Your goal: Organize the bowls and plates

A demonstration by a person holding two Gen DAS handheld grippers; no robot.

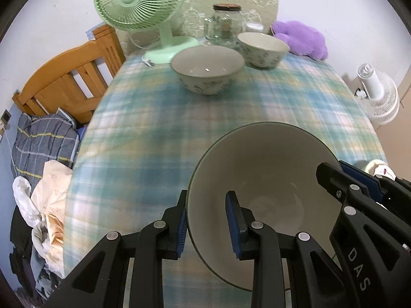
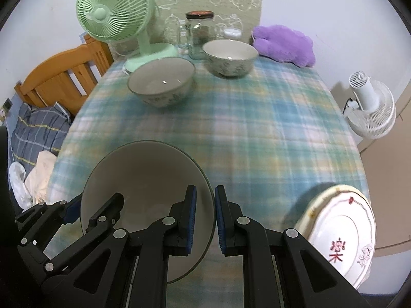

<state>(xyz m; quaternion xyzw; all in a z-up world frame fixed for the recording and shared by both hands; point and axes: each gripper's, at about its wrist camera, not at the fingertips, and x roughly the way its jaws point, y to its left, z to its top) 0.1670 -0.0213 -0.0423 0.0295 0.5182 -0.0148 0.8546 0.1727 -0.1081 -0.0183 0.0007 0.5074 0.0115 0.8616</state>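
Observation:
Both grippers hold one large cream bowl (image 1: 269,179) near the table's front edge. My left gripper (image 1: 208,223) is shut on its left rim, one finger inside, one outside. My right gripper (image 2: 205,215) is shut on its right rim; the bowl also shows in the right wrist view (image 2: 143,179). Each gripper shows in the other's view, the right one (image 1: 331,177) and the left one (image 2: 95,210). Two patterned bowls stand at the far side, one nearer (image 1: 207,69) (image 2: 161,82), one farther right (image 1: 262,49) (image 2: 230,57). A white plate with red characters (image 2: 341,233) lies at the front right.
The table has a blue-green plaid cloth (image 1: 159,133). A green desk fan (image 1: 140,2), a glass jar (image 1: 226,24) and a purple plush (image 1: 300,38) stand at the far edge. A wooden chair (image 1: 69,77) and bedding are left. A white floor fan (image 1: 377,95) is right.

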